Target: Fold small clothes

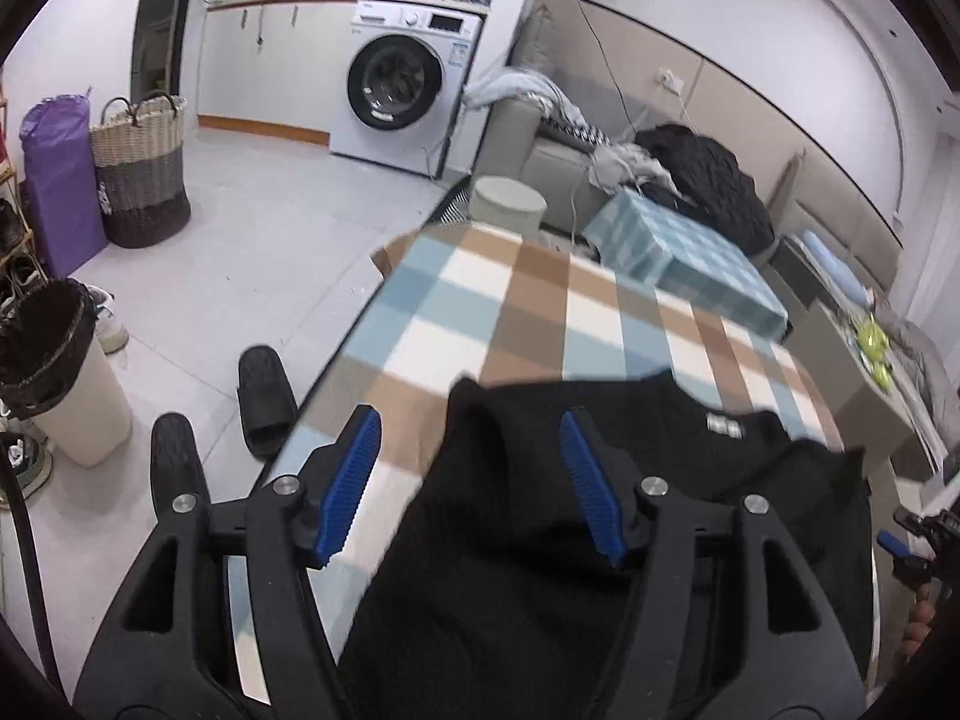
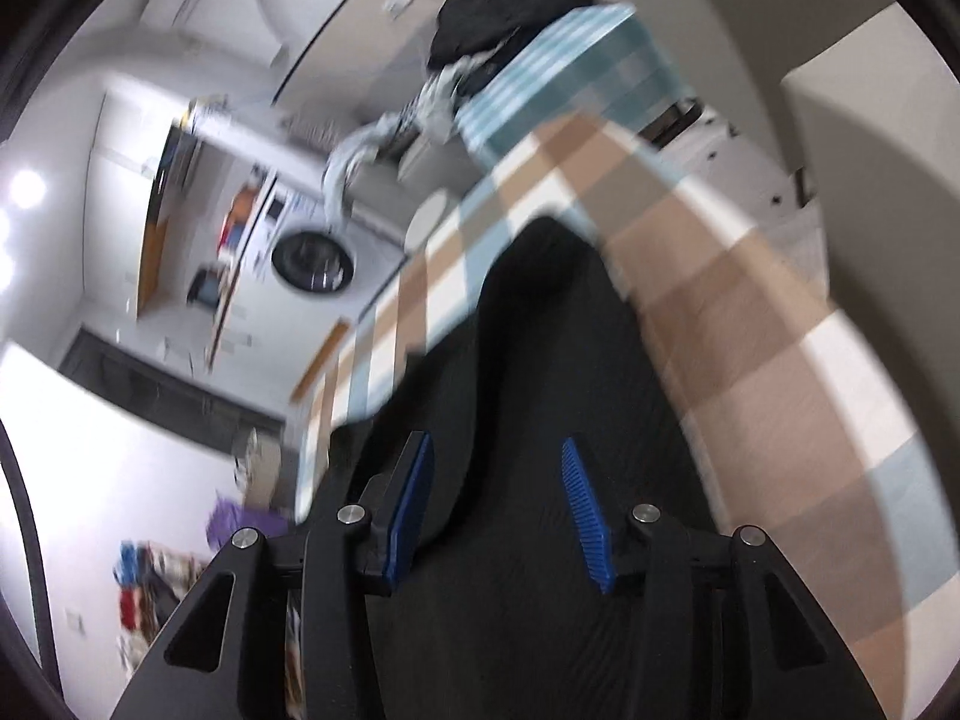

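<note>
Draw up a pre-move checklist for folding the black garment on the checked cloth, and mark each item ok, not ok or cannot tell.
1. Left gripper open: ok.
2. Right gripper open: ok.
3. Black garment on the checked tablecloth: ok.
4. Garment spread flat: not ok, edges look rumpled.
5. Either gripper has fabric between its pads: cannot tell.
6. Right wrist view sharp enough to aim: not ok, blurred.

Right tongs (image 2: pixel 495 501) agape, black garment (image 2: pixel 558 360), checkered cloth (image 2: pixel 750 312)

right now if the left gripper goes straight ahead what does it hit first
Probably the black garment spread on the checked tablecloth: the open left gripper points along it. Depth is unclear.
</note>
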A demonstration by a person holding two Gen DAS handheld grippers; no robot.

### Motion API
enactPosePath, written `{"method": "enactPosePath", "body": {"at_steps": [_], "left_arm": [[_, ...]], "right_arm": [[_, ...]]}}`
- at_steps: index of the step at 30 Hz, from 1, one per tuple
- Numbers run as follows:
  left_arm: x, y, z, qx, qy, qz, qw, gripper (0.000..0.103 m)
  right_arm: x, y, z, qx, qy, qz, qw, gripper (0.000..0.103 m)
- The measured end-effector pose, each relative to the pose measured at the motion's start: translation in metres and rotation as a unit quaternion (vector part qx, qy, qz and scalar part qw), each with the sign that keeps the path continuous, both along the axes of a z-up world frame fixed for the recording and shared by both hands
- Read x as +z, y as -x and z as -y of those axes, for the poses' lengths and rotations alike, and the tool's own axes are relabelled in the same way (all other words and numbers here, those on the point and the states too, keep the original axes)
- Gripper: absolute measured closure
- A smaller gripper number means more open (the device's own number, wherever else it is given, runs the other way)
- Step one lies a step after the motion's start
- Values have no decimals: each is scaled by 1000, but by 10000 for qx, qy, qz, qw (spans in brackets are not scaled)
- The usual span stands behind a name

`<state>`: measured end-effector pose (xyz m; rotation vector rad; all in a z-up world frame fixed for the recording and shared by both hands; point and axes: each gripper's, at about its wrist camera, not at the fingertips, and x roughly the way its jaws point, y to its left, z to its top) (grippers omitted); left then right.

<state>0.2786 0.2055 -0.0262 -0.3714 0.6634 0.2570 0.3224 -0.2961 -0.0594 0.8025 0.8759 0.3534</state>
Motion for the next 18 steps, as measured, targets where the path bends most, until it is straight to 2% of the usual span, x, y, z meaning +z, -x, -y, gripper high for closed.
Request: {"method": "enactPosePath", "body": {"at_steps": [5,8,10,11,13,14,18], "left_arm": [[-25,3,16,-385,225,-403,9982,43],[-36,1,19,-548,459,-497,9962,43],[-41,-6,20,-544,417,-554,9961,44],[-43,-10,20,-558,422,-574,9959,47],[-44,-16,19,-631,514,-527,9953,98],[-44,-22,19,-694,556,-538,9946,99],[-20,-40,10,-431,448,-107,9980,99]], "right_arm": [[-8,-5,-34,319,60,-58,9995,57],[-9,-3,-43,438,115,-43,9990,57],[-11,-3,-48,477,156,-37,9987,57],[-11,-2,-49,494,181,-39,9986,57],[-10,-2,-51,509,240,-47,9984,57],[-10,-2,-51,512,266,-51,9983,57],[-9,-3,-49,496,312,-68,9983,57]]}}
